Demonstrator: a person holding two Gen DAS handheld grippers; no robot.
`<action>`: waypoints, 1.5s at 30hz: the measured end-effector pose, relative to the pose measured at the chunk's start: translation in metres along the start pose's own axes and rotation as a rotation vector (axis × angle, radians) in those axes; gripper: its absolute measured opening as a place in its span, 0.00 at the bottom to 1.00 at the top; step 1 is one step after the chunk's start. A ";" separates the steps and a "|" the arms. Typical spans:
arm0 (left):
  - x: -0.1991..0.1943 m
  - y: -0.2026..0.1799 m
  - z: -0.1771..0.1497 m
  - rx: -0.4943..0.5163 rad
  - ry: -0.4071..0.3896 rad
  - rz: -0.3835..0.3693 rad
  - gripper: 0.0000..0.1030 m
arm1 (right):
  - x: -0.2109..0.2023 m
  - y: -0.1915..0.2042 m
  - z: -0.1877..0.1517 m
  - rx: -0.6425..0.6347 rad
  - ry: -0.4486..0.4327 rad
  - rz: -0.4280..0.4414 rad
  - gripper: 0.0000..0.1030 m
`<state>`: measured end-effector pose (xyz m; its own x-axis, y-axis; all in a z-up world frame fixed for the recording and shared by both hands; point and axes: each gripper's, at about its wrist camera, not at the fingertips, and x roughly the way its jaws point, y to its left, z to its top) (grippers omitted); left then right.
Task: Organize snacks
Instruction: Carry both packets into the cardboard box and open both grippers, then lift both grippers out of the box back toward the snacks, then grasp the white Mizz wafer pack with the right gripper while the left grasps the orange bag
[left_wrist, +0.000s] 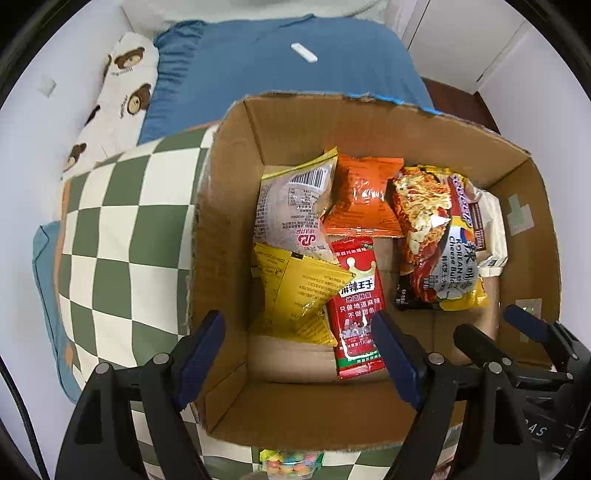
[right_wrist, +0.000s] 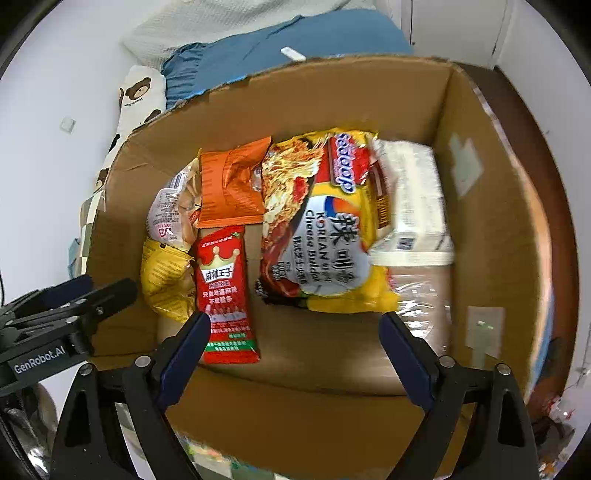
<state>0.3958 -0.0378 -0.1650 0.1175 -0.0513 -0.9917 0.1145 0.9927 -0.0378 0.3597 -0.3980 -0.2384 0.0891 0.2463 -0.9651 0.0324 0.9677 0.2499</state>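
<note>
An open cardboard box holds several snack packets. A red spicy-strip packet lies flat near the front. Left of it are a yellow packet and a pale packet with a barcode. An orange packet sits at the back. A large noodle packet lies on the right, partly over a white pack. My left gripper hangs open above the box's left front, holding nothing. My right gripper hangs open above the bare box floor, also holding nothing.
The box rests on a green-and-white checked cushion on a bed with a blue sheet and a bear-print pillow. A bag of coloured candies lies outside the box's front wall. The two grippers hang close side by side.
</note>
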 end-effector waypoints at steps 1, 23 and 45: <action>-0.005 -0.001 -0.003 0.003 -0.016 -0.001 0.78 | -0.005 0.000 -0.002 -0.008 -0.011 -0.011 0.92; -0.131 0.008 -0.114 0.012 -0.399 -0.033 0.78 | -0.152 0.015 -0.106 -0.097 -0.367 -0.084 0.92; 0.043 0.072 -0.189 -0.034 -0.010 0.138 0.78 | 0.033 -0.069 -0.135 0.047 -0.011 -0.056 0.82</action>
<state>0.2222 0.0519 -0.2333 0.1395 0.0848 -0.9866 0.0628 0.9936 0.0943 0.2257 -0.4498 -0.2979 0.0966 0.1911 -0.9768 0.0846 0.9763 0.1994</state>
